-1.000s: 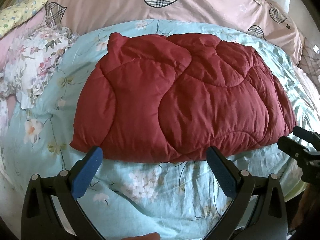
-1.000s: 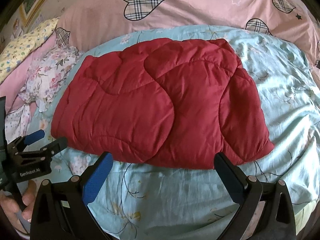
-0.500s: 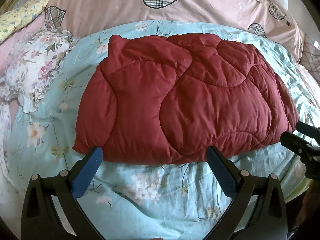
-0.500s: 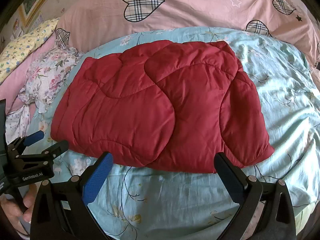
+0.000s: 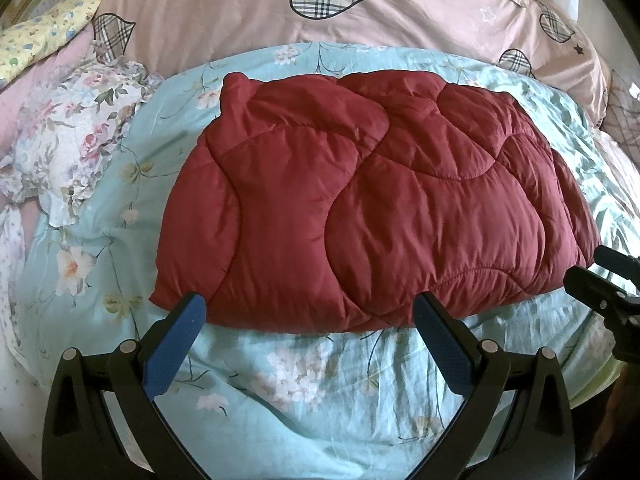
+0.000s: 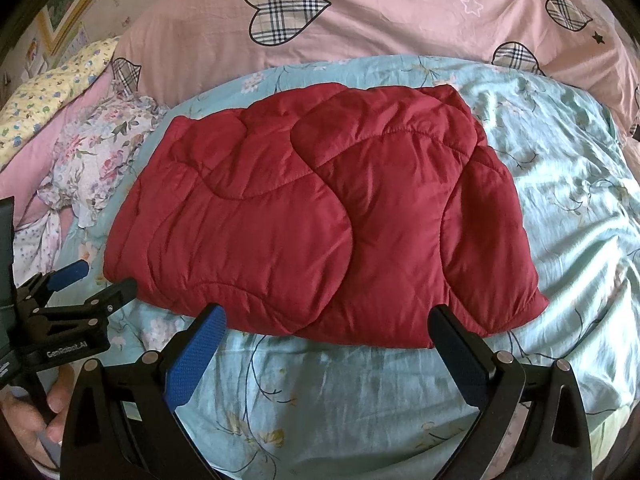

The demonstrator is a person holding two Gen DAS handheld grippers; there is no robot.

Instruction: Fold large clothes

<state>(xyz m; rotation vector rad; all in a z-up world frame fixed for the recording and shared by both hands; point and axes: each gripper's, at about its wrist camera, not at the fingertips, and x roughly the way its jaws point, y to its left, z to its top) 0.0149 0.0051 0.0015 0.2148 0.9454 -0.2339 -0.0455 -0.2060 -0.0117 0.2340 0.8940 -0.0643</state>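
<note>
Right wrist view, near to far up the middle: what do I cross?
Right gripper → teal floral sheet → red quilted garment → teal sheet again → pink heart-print bedding.

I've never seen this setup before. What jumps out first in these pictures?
A puffy dark red quilted garment lies folded in the middle of a light blue floral bedsheet. Behind it is pink bedding with plaid hearts. Near the camera, both pairs of tongs, left and right, gape open just short of the garment's near edge.
</note>
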